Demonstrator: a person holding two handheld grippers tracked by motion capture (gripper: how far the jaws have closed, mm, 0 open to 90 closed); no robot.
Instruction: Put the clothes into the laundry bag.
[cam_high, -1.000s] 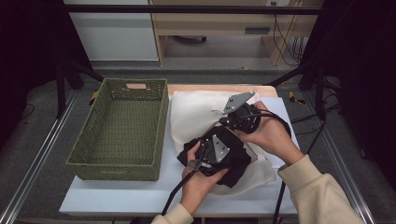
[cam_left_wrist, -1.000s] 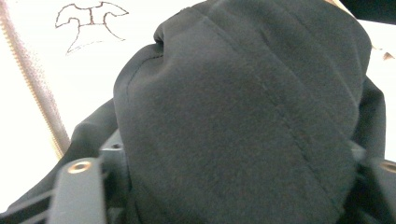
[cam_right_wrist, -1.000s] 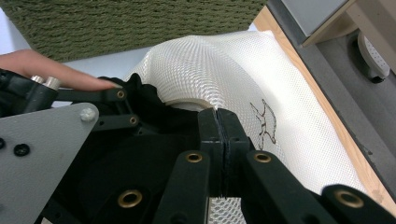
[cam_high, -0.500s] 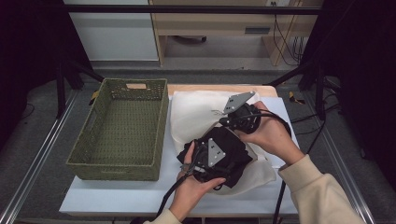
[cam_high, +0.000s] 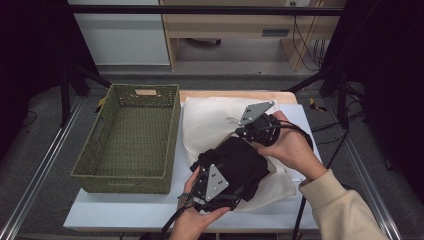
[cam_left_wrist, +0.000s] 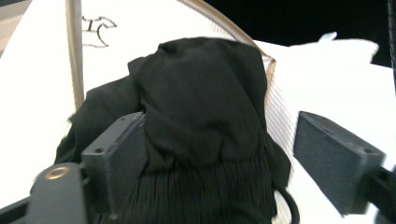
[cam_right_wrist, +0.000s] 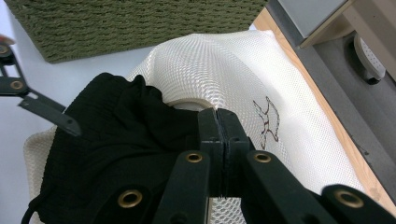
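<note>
Black garment (cam_high: 239, 165): bunched on the white mesh bag (cam_high: 212, 120), table centre-right, near edge. Left gripper (cam_left_wrist: 219, 154): jaws spread, just been closing, cloth between them, far pad clear of it; nearer hand. Right gripper (cam_right_wrist: 217, 123): jaws pinched together at the bag's opening rim, far right of the garment. Basket (cam_high: 150, 95): well left.

A green woven basket (cam_high: 131, 137) is seen on the white table (cam_high: 125, 210), at 9 o'clock in the high view. Beyond the table, at 12 o'clock, a wooden desk (cam_high: 235, 27) is noted, with cables (cam_high: 305, 30) hanging at 1 o'clock over the grey floor (cam_high: 30, 165).
</note>
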